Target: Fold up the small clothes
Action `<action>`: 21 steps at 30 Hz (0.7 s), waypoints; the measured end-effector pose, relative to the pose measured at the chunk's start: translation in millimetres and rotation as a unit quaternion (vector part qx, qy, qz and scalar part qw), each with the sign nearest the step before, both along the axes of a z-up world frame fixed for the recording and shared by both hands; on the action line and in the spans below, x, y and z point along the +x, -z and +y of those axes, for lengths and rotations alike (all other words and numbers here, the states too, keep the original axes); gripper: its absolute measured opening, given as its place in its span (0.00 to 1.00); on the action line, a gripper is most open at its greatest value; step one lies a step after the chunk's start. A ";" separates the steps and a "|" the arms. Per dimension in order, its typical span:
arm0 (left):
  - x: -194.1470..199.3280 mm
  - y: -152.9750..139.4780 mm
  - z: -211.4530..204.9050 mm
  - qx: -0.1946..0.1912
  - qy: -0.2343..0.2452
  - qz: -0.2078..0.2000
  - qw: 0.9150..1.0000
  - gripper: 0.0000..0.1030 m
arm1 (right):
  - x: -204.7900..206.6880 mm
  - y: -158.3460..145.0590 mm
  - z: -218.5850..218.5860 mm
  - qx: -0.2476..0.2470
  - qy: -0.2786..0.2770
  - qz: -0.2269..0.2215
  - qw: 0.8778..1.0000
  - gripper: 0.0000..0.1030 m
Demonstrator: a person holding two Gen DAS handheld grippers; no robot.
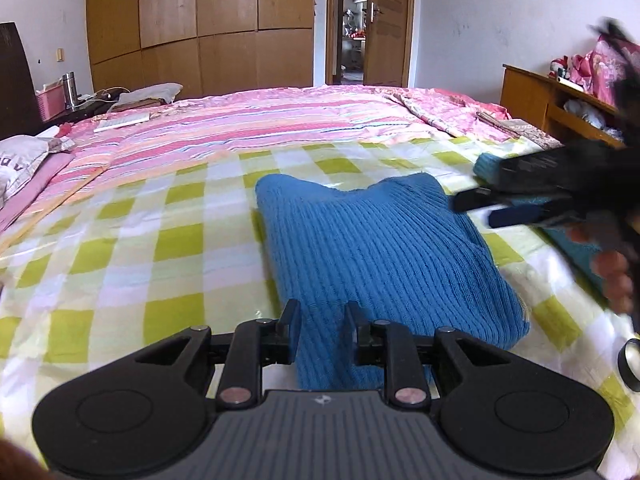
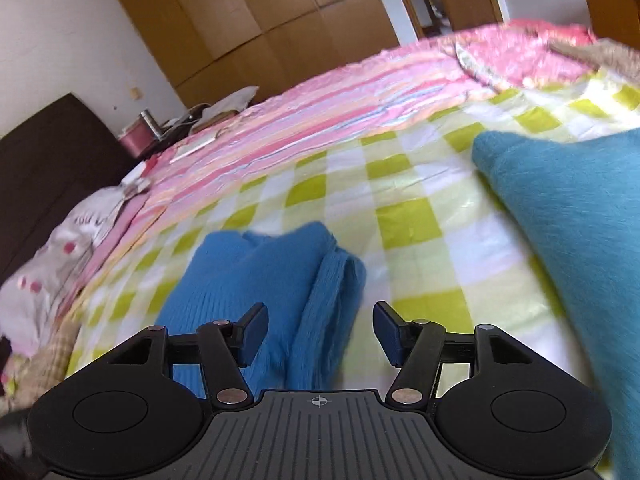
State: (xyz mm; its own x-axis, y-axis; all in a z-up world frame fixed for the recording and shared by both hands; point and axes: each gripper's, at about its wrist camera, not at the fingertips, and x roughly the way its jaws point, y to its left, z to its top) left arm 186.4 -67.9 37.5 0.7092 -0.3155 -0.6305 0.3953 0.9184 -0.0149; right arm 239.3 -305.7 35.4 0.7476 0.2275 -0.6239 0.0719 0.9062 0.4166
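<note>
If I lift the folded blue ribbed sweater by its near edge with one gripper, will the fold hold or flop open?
The blue ribbed sweater is soft knit, so it will probably sag and droop. Its stacked layers look loose, so they may slide apart. The checked sheet looks glossy, so a push would likely slide or bunch it.

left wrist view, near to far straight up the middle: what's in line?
left gripper → blue ribbed knit sweater → green checked sheet → pink striped quilt → wooden wardrobe
</note>
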 end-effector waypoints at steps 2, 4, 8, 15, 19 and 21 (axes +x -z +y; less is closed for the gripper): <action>2.3 1.0 -3.3 0.003 0.003 0.002 1.000 0.29 | 24.4 7.7 -4.1 0.022 0.005 0.022 0.999 0.57; 2.8 1.0 -5.1 0.006 0.006 -0.002 1.000 0.29 | 42.2 13.1 -6.2 0.050 -0.003 0.030 0.998 0.51; 4.8 2.4 -5.5 0.008 0.008 -0.003 1.000 0.29 | 59.1 11.7 -5.0 0.078 -0.018 0.029 0.996 0.32; 3.6 5.4 -4.3 0.006 0.009 -0.005 1.000 0.29 | 51.2 2.6 -2.8 0.039 -0.024 -0.027 0.999 0.26; 0.7 8.3 -5.3 0.012 0.014 -0.001 1.000 0.29 | 48.8 19.7 -5.7 -0.012 -0.001 0.019 1.000 0.26; -1.5 6.2 -1.9 0.008 0.014 -0.004 1.000 0.29 | 37.1 14.2 -12.8 0.013 0.009 0.007 1.000 0.28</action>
